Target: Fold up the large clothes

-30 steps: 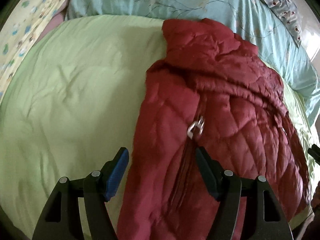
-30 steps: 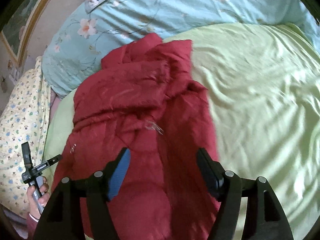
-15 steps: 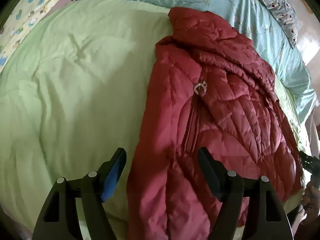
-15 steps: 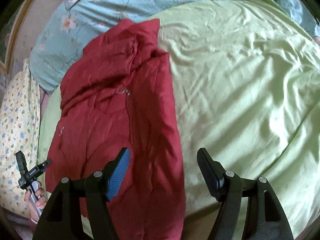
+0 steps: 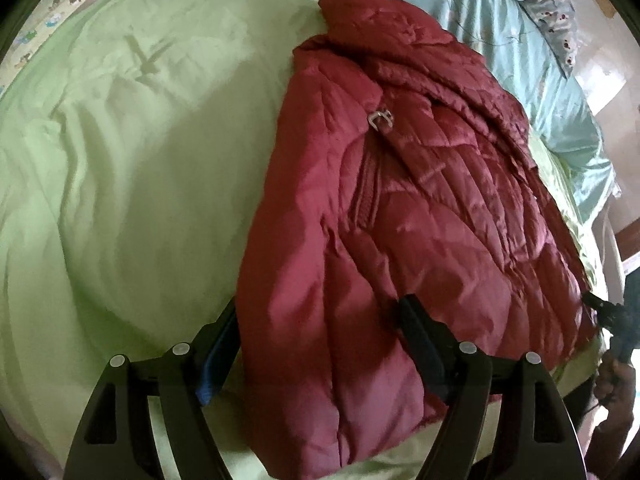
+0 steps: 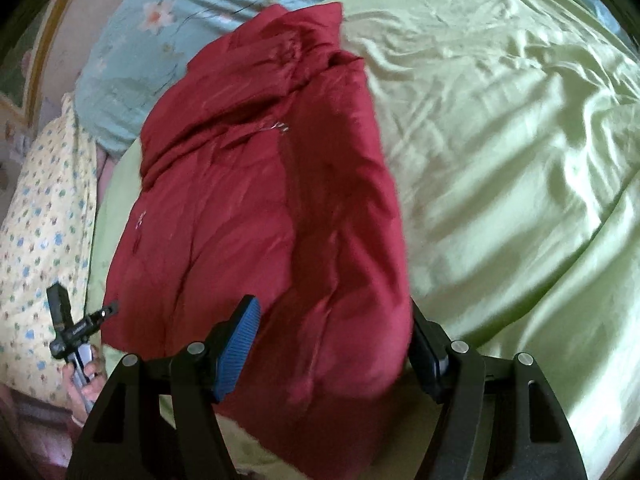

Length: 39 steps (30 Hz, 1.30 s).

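Note:
A dark red quilted puffer jacket [image 5: 400,216] lies folded lengthwise on a light green bedspread [image 5: 132,184], collar at the far end, a silver zipper pull [image 5: 380,119] on its front. My left gripper [image 5: 320,344] is open, its jaws either side of the jacket's near left hem corner. In the right wrist view the jacket [image 6: 260,200] fills the middle; my right gripper [image 6: 336,344] is open, its jaws either side of the near right hem corner. Part of each far finger is hidden behind the fabric.
A light blue floral quilt [image 5: 500,20] lies along the far side of the bed. A yellow patterned pillow [image 6: 44,216] lies left in the right wrist view. The green bedspread [image 6: 500,152] spreads wide to the right. Each view shows the other hand-held gripper at its edge.
Both grippers have drawn back toward the near hem and lowered; the jacket's bottom edge now sits between each pair of open jaws. The jacket lies flatter and smoother.

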Available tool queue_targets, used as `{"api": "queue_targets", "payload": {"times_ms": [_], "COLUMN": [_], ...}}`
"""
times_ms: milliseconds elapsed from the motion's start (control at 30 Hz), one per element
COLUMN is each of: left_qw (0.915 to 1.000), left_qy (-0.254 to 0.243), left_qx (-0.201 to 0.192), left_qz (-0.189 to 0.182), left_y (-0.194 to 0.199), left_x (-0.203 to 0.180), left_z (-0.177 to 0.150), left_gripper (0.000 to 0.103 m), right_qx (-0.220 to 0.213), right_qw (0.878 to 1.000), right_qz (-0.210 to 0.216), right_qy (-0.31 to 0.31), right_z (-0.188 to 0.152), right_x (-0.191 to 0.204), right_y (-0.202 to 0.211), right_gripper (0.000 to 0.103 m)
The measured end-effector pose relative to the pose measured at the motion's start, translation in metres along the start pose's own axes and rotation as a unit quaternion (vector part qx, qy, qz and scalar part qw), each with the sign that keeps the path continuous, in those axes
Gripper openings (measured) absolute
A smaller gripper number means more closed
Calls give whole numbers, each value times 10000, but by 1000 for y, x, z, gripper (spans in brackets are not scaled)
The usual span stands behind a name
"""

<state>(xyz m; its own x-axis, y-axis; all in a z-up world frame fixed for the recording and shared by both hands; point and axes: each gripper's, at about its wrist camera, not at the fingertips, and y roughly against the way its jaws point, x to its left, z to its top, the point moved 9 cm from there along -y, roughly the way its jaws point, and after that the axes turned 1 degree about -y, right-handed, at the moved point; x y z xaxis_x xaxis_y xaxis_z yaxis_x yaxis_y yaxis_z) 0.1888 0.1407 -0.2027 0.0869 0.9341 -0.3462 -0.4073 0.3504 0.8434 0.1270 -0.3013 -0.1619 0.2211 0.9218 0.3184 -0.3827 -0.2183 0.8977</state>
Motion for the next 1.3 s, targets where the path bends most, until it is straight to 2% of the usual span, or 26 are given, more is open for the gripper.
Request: {"api": "queue_targets", "payload": {"times_ms": [233, 600, 633, 700, 767, 933, 1000, 1067, 1167, 1300], "left_qw": [9998, 9991, 9991, 9989, 9987, 9988, 9987, 9986, 9984, 9980], "left_qy": [-115, -342, -344, -402, -434, -382, -360, -350, -379, -472], "left_qx": [91, 170, 172, 169, 174, 194, 183, 139, 36, -118], "left_qz": [-168, -159, -161, -187, -188, -247, -311, -376, -422, -399], "left_y": [-2, -6, -6, -5, -6, -9, -9, -9, -5, 3], "left_x": [-4, -13, -14, -16, -17, -16, -16, -18, -20, -25], "left_z": [-13, -18, -18, -19, -20, -20, -21, -21, -20, -19], "left_gripper": [77, 75, 75, 72, 72, 70, 64, 43, 29, 22], "right_qx": [135, 118, 116, 46, 0, -50, -22, 12, 71, -77], "right_qw": [9995, 9993, 9993, 9988, 9976, 9956, 9962, 9967, 9970, 9957], "right_qz": [-43, 101, 120, 369, 646, 940, 866, 807, 741, 890], "right_qy": [267, 333, 344, 329, 258, -8, 60, 95, 221, 234], "right_z": [-13, -16, -16, -15, -15, -15, -16, -17, -17, -15], "right_x": [8, 9, 10, 14, 17, 13, 14, 17, 21, 23], "right_y": [3, 0, 1, 7, 12, 12, 9, 6, 1, 7], "right_gripper": [71, 70, 68, 47, 44, 42, 46, 48, 50, 32]}}
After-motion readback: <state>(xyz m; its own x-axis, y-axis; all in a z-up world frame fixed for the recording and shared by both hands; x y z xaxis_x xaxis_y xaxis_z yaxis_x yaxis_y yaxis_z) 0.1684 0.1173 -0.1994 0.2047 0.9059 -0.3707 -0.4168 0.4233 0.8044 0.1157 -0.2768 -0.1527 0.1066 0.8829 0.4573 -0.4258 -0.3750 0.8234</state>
